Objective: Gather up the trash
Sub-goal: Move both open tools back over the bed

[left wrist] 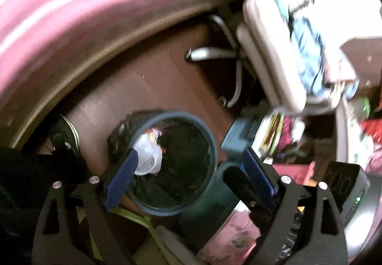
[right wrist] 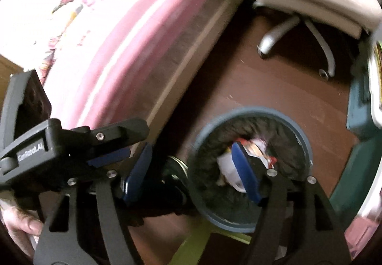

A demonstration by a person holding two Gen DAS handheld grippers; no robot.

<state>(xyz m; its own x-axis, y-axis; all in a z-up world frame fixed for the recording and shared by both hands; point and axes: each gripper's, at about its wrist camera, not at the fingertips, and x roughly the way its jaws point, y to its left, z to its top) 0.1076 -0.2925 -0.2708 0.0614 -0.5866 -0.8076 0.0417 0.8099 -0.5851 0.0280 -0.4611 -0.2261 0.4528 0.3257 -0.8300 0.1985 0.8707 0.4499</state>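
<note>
Trash collection: wrapper in the bin, both grippers empty.

Item: crumpled white wrapper (left wrist: 149, 154) with red and orange print, lying inside the round bin (left wrist: 213, 140) lined with a dark bag, on the brown floor (left wrist: 152, 74) beside the pink bed (left wrist: 71, 14); left gripper (left wrist: 188, 176) jaws wide apart, holding nothing; right gripper (right wrist: 191, 169) likewise spread and empty above the bin; this piece judged deposited; further trash not identifiable among the blurred clutter.

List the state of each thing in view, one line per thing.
Left gripper: open, nothing between its fingers.
Right gripper: open, empty.
Bin: upright, uncovered, lined with a dark bag.
Wrapper: crumpled, lying inside the bin.
Chair: upright on the floor beyond the bin.
</note>
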